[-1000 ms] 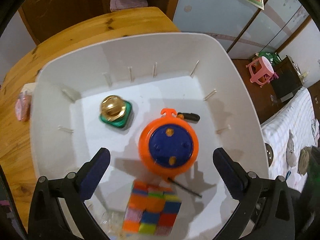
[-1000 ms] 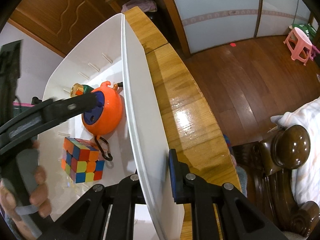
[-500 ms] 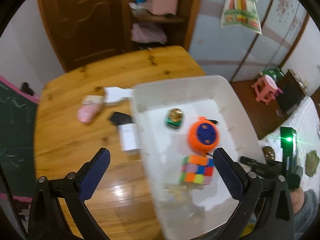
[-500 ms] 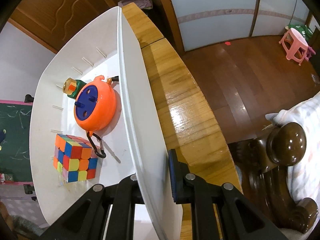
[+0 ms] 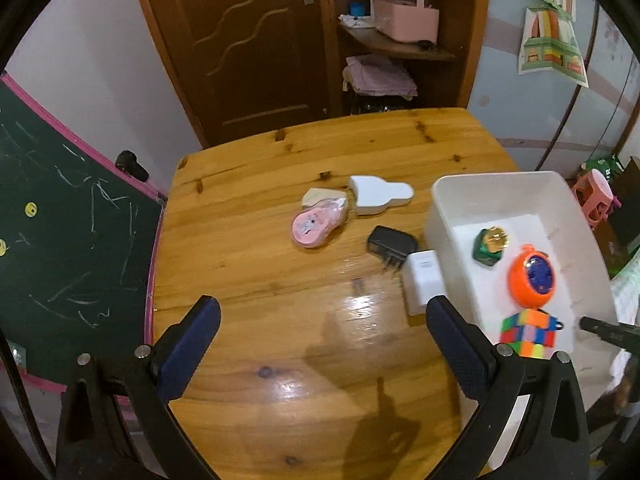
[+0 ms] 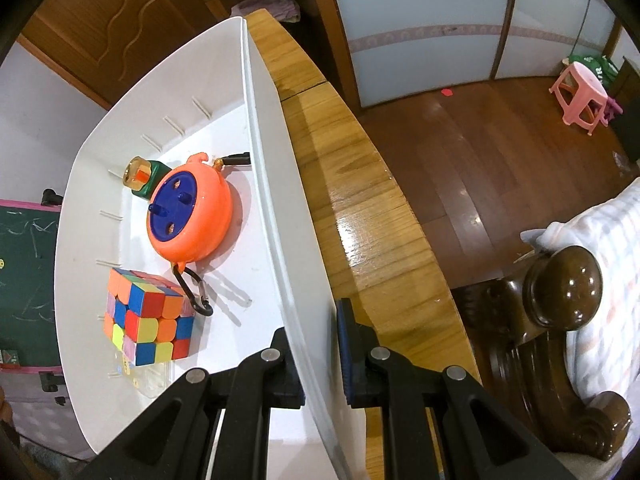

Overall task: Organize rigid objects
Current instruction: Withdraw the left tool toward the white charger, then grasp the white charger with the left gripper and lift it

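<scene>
The right gripper (image 6: 320,344) is clenched on the side wall of the white bin (image 6: 276,184), one finger inside and one outside. Ahead of its inner finger lie a colour cube (image 6: 146,320), an orange reel (image 6: 190,212) and a green-and-gold piece (image 6: 140,174). The left gripper (image 5: 320,340) hangs released over the desk (image 5: 280,340); beyond it lie a white charger (image 5: 422,286), a black plug (image 5: 391,245), a pink case (image 5: 316,227) and a white bottle-shaped piece (image 5: 378,195).

bin (image 5: 448,216) right on table (image 5: 280,320) | cube (image 6: 148,320), reel (image 6: 188,212) inside | chargers (image 5: 392,246) left of bin
</scene>
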A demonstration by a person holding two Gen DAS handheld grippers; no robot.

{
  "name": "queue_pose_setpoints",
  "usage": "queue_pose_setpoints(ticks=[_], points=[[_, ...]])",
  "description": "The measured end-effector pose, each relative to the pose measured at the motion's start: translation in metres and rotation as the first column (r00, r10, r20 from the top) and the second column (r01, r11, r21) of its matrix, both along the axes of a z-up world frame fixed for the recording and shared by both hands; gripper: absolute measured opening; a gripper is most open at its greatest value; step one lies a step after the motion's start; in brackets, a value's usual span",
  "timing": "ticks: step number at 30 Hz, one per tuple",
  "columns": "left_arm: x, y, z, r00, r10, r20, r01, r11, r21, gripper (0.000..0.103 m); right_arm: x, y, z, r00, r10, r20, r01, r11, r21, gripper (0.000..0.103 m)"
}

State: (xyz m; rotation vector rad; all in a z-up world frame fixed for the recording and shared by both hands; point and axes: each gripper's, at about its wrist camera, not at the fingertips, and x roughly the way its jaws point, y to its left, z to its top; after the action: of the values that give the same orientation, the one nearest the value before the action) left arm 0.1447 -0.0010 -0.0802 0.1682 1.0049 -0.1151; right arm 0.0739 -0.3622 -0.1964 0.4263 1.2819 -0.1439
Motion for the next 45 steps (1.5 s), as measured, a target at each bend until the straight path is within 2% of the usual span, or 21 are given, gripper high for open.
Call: queue_pose_setpoints(ticks=[3, 6, 8, 11, 14, 18, 23, 25, 27, 33, 36, 37, 38, 39, 45], points=[[0.008, 0.002, -0.015, 0.997, -0.080, 0.008, 0.080, 0.996, -0.028, 0.102, 0.002, 0.000, 0.000, 1.000, 0.000, -0.007, 0.000, 1.000, -0.004, 0.013], [0.012, -0.005, -0.030, 0.972, -0.235, 0.021, 0.235, 0.969, -0.075, 0.102, 0.003, -0.001, 0.001, 1.000, -0.004, -0.011, 0.003, 1.000, -0.005, 0.013], [0.013, -0.014, -0.042, 0.942, -0.335, 0.023, 0.336, 0.940, -0.065, 0.102, 0.003, -0.001, 0.002, 1.000, -0.005, -0.015, 0.005, 1.000, -0.010, 0.013], [0.011, -0.030, -0.058, 0.888, -0.459, 0.027, 0.459, 0.889, 0.006, 0.102, 0.003, 0.000, 0.003, 1.000, -0.005, -0.020, 0.005, 1.000, -0.018, 0.012], [0.008, -0.039, -0.069, 0.842, -0.538, 0.026, 0.537, 0.842, 0.050, 0.102, 0.002, 0.001, 0.004, 1.000, -0.008, -0.027, 0.007, 1.000, -0.027, 0.012], [0.010, -0.046, -0.081, 0.771, -0.637, 0.011, 0.637, 0.771, 0.016, 0.102, 0.001, 0.005, 0.002, 0.999, -0.010, -0.045, 0.008, 0.999, -0.045, 0.012], [0.024, -0.049, -0.095, 0.719, -0.695, -0.002, 0.695, 0.719, -0.027, 0.102, -0.001, 0.008, 0.001, 0.998, -0.015, -0.065, 0.010, 0.998, -0.067, 0.012], [0.029, -0.050, -0.099, 0.705, -0.710, -0.004, 0.709, 0.704, -0.049, 0.097, -0.002, 0.009, 0.001, 0.997, -0.018, -0.072, 0.013, 0.997, -0.073, 0.012], [0.033, -0.054, -0.103, 0.684, -0.730, -0.009, 0.728, 0.683, -0.067, 0.089, -0.001, 0.010, 0.000, 0.997, -0.021, -0.081, 0.015, 0.997, -0.080, 0.012], [0.036, -0.067, -0.110, 0.588, -0.809, 0.017, 0.809, 0.586, -0.046, 0.086, -0.001, 0.011, -0.003, 0.994, -0.021, -0.107, 0.010, 0.995, -0.102, 0.012], [0.036, -0.073, -0.110, 0.530, -0.847, 0.035, 0.848, 0.530, 0.000, 0.086, 0.000, 0.012, -0.005, 0.993, -0.022, -0.117, 0.009, 0.994, -0.110, 0.012], [0.036, -0.073, -0.110, 0.516, -0.856, 0.043, 0.856, 0.517, 0.018, 0.086, 0.000, 0.012, -0.007, 0.992, -0.025, -0.123, 0.011, 0.994, -0.112, 0.012], [0.036, -0.073, -0.110, 0.507, -0.860, 0.050, 0.860, 0.509, 0.031, 0.083, 0.000, 0.011, -0.008, 0.991, -0.027, -0.129, 0.013, 0.994, -0.110, 0.012], [0.037, -0.073, -0.109, 0.487, -0.872, 0.051, 0.872, 0.489, 0.030, 0.078, 0.000, 0.011, -0.011, 0.990, -0.030, -0.138, 0.015, 0.994, -0.108, 0.012], [0.036, -0.072, -0.109, 0.399, -0.914, 0.069, 0.914, 0.403, 0.052, 0.077, 0.002, 0.011, -0.014, 0.987, -0.036, -0.158, 0.018, 0.993, -0.115, 0.012]])
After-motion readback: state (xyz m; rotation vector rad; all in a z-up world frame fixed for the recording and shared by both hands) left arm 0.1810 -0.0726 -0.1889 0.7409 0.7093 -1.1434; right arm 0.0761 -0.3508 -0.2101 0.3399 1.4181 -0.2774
